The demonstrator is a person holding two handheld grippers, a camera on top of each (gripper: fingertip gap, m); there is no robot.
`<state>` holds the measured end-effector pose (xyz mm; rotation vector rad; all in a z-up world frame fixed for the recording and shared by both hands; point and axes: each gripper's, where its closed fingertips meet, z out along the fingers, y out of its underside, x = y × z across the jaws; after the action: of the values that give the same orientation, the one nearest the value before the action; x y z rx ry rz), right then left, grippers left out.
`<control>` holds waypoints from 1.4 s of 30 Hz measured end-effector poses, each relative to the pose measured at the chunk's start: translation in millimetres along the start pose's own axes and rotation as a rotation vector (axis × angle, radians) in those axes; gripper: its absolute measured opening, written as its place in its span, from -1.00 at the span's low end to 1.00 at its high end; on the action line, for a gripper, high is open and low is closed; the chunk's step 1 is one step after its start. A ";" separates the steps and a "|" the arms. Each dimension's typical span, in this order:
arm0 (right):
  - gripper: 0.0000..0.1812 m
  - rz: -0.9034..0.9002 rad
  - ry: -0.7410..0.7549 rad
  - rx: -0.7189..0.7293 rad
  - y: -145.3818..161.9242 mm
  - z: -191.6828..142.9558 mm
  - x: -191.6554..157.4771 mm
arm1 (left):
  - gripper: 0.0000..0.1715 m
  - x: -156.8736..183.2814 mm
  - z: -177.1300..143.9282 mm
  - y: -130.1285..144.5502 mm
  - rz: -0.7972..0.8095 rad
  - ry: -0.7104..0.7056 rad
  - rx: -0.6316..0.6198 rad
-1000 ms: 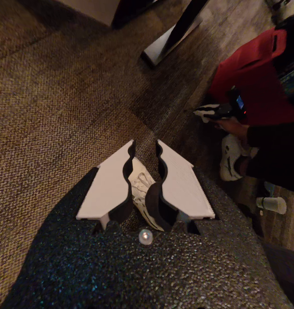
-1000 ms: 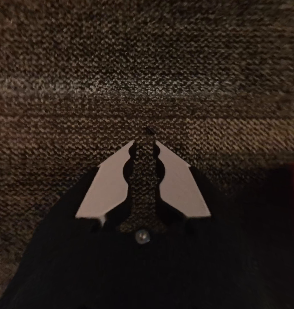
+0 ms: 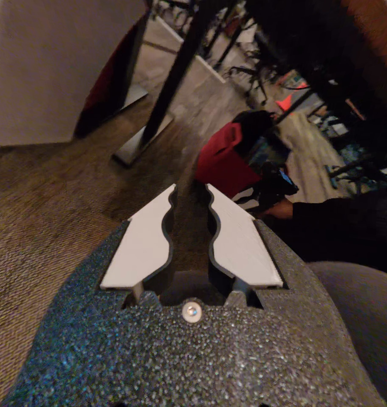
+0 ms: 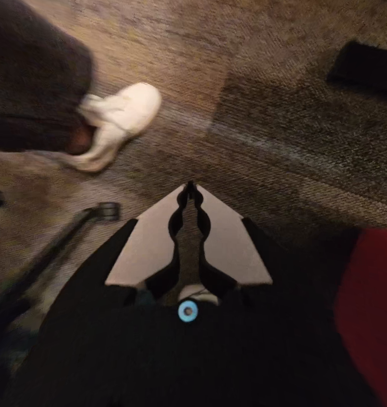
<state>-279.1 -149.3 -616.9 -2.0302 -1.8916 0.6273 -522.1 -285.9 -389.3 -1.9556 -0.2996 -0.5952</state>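
My left gripper (image 3: 191, 187) is open and empty, held above the brown carpet (image 3: 56, 220). It points toward a red bag (image 3: 221, 163). Just right of it a hand (image 3: 278, 209) in a black sleeve holds the other gripper (image 3: 274, 187). In the right wrist view my right gripper (image 4: 190, 187) is shut, its tips touching, with nothing seen between them, over the carpet (image 4: 254, 110). A white shoe (image 4: 122, 123) on a foot below a dark trouser leg (image 4: 33, 77) lies ahead to the left. The view is blurred.
Black table legs (image 3: 166, 88) and a pale wall panel (image 3: 33, 66) stand ahead of the left gripper. A grey trouser knee (image 3: 353, 308) is at lower right. A chair caster (image 4: 108, 211), a black object (image 4: 364, 66) and a red thing (image 4: 368, 308) surround the right gripper. About 35 cm separates my left fingertips from my right.
The left gripper has tilted up from the floor; the white shoe seen between its fingers is out of view. The right gripper has closed and moved, bringing the shoe and leg into view.
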 end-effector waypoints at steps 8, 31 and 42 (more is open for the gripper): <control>-0.95 -0.138 0.178 0.356 -42.9 -326.5 -189.9 | -0.73 267.7 -60.9 -33.2 0.017 0.413 -0.083; -0.95 0.200 0.581 0.767 -55.6 -544.1 -62.8 | -1.00 423.7 92.5 -74.5 0.437 0.559 0.033; -0.95 0.227 0.840 0.757 -29.1 -583.2 -37.6 | -1.00 529.2 164.2 -108.2 0.540 0.789 -0.142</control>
<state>-12.8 -138.5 -96.0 -1.6035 -0.7809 0.3538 -78.4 -117.9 -83.3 -1.6701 0.7508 -0.9706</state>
